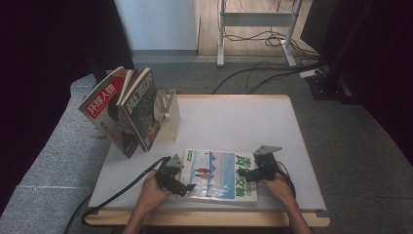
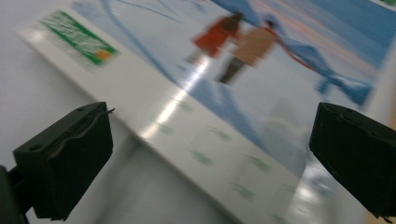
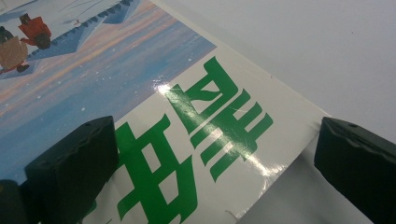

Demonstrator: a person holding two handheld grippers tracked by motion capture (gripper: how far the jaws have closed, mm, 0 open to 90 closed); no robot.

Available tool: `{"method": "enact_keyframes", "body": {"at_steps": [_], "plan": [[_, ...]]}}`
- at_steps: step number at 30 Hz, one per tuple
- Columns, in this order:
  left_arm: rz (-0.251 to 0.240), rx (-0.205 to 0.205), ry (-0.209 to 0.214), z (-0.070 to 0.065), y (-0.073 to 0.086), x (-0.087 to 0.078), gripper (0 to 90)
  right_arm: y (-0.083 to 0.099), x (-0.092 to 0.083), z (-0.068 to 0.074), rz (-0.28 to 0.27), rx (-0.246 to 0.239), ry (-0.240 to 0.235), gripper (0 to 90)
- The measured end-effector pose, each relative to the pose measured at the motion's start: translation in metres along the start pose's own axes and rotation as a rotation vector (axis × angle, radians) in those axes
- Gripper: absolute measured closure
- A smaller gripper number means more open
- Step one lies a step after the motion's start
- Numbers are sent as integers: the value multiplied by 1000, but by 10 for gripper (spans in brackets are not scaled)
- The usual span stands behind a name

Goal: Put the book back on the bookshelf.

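Both claws, the left gripper [image 1: 181,181] and right gripper [image 1: 251,174], stand released over the glossy magazine [image 1: 221,174] lying flat at the table's [image 1: 234,122] near edge; thin, floppy and slick, it probably wants pinching at an edge.

High cam sits above the table's [image 1: 234,117] near edge, looking forward and down. Both gripper cams hover super close over the magazine [image 1: 221,174] at that edge, the cover all three views share.

A glossy paper cover is seen on the magazine [image 1: 221,174]; the bench [image 1: 234,122] is matt, smooth, wood-edged; the fingers [image 2: 65,161] are matt plastic.
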State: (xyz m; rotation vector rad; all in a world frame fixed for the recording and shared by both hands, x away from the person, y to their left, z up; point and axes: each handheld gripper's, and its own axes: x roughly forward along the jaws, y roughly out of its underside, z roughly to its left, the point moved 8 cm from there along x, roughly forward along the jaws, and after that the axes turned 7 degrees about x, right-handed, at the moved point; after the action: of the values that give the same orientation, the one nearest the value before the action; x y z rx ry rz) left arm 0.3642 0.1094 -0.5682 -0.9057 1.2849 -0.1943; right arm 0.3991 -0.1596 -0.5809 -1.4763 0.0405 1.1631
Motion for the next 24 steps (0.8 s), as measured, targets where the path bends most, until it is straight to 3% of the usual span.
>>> {"method": "enact_keyframes", "body": {"at_steps": [3, 7, 14, 17, 20, 22, 24], "plan": [[-45, -26, 3, 14, -6, 2, 4, 2, -4, 2, 8, -11, 1, 28], [12, 30, -22, 24, -12, 9, 3, 7, -11, 6, 13, -26, 12, 27], [12, 38, -17, 38, -28, 21, 7, 19, -20, 17, 5, -33, 5, 24], [-39, -9, 12, 46, -33, 25, 22, 25, -26, 20, 9, -27, 5, 24], [-35, -12, 12, 51, -33, 28, 22, 31, -32, 24, 10, -34, 4, 14], [14, 23, -1, 52, -33, 36, 15, 36, -36, 27, 9, -39, 3, 11], [4, 16, 5, 53, -36, 39, 14, 40, -39, 30, 9, -41, 0, 10]]}}
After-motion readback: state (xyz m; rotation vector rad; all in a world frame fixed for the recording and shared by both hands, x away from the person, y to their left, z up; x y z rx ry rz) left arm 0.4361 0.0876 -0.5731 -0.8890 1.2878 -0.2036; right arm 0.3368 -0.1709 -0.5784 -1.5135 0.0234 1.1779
